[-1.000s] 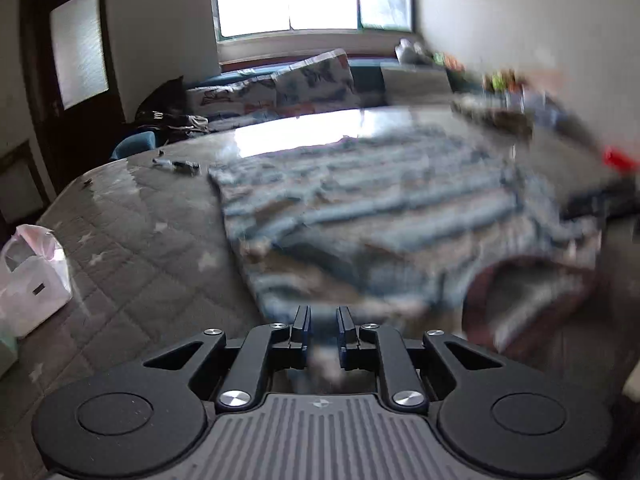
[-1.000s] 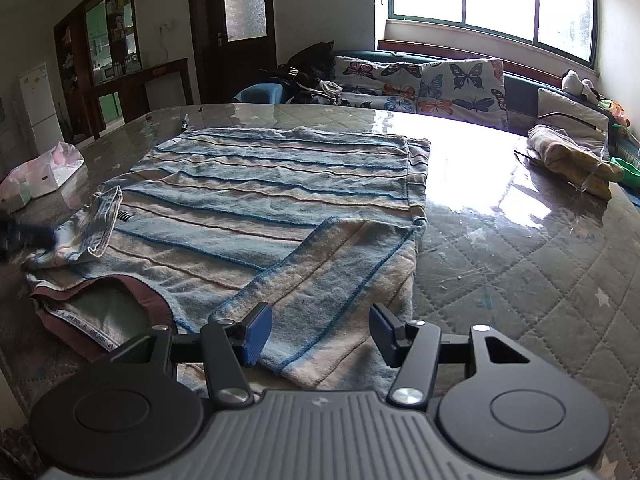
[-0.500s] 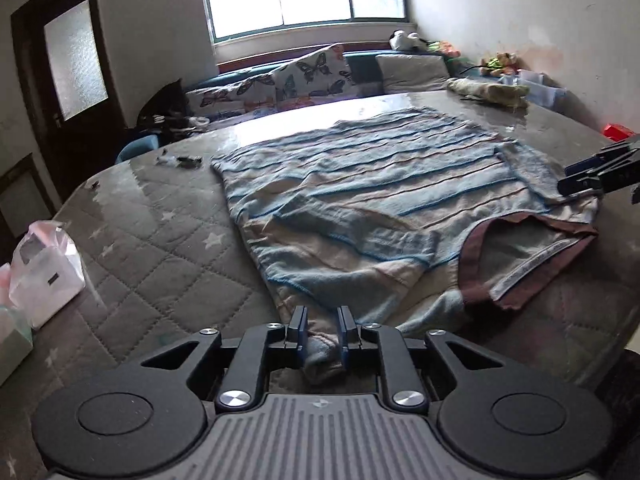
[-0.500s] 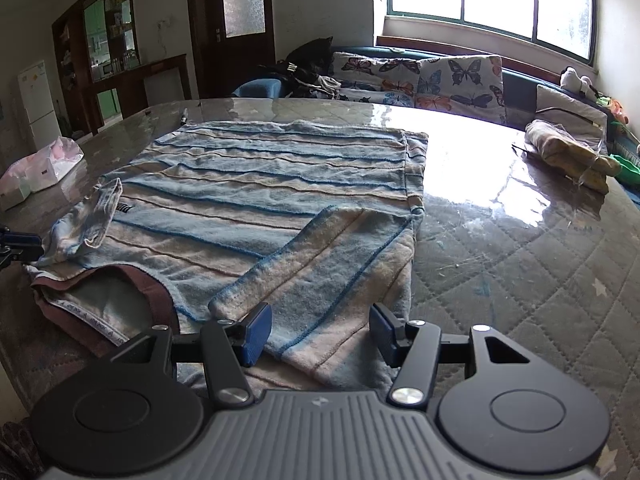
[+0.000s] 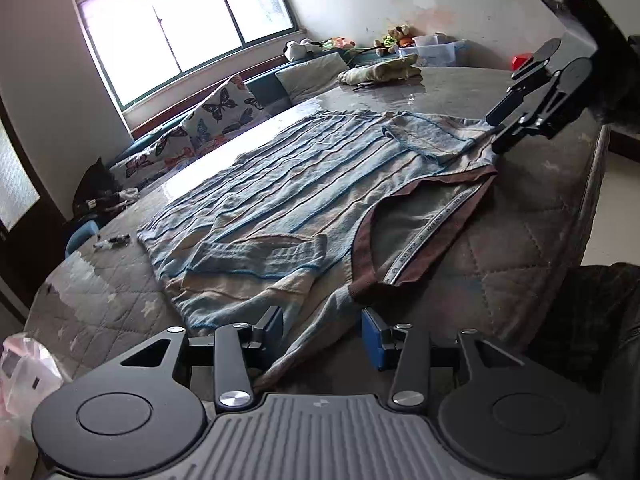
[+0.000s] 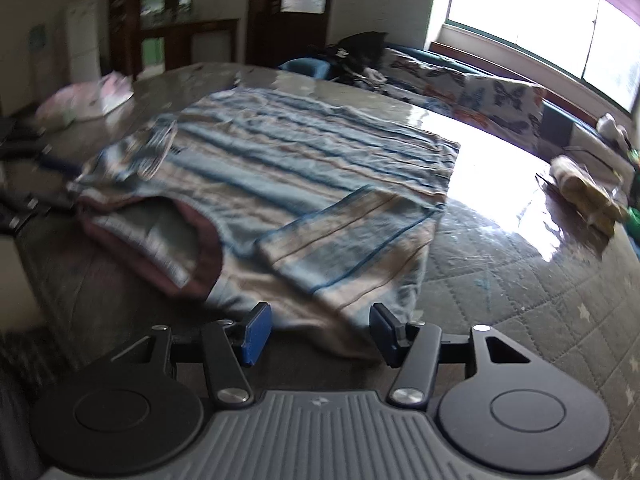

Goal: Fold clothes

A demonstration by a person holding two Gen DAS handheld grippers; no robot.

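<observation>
One striped blue-beige shirt (image 5: 304,184) flat on table, sleeves folded inward; left tongs (image 5: 322,332) opening, right tongs (image 6: 318,334) wide, both empty.

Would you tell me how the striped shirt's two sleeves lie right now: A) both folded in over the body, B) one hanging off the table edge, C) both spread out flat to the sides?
A: in the left wrist view, each sleeve of the striped shirt lies folded onto the body.
</observation>
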